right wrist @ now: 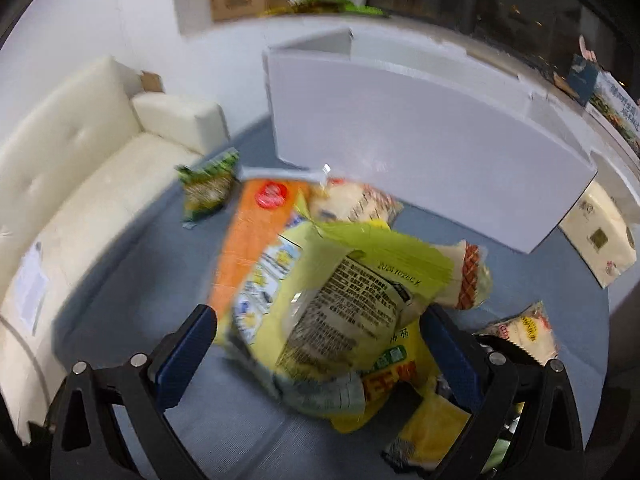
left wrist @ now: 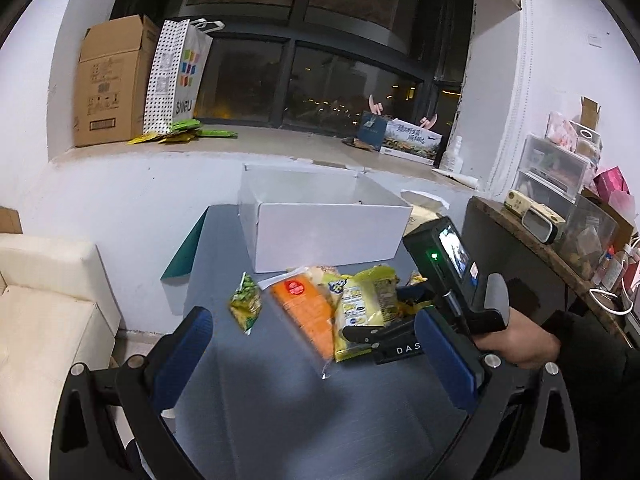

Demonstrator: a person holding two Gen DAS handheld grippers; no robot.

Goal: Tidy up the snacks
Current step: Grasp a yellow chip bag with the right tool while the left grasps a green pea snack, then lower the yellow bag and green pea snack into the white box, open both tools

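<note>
A pile of snack packets lies on the grey-blue table (left wrist: 280, 400) in front of an open white box (left wrist: 332, 232). In the left wrist view I see a small green packet (left wrist: 245, 307), an orange packet (left wrist: 308, 312) and a yellow packet (left wrist: 366, 308). My left gripper (left wrist: 316, 356) is open and empty, held back from the pile. My right gripper (right wrist: 320, 360) is open with its jaws on either side of the yellow packet (right wrist: 340, 300); it also shows in the left wrist view (left wrist: 384, 338). The orange packet (right wrist: 256, 240), the green packet (right wrist: 206, 188) and the box (right wrist: 420, 152) lie beyond it.
A cream sofa (left wrist: 36, 320) stands left of the table. A dark side table with storage bins (left wrist: 560, 216) stands on the right. A cardboard box (left wrist: 112, 80) and a dotted bag (left wrist: 176, 72) sit on the window sill. More pale snack packets (right wrist: 524, 328) lie at the right.
</note>
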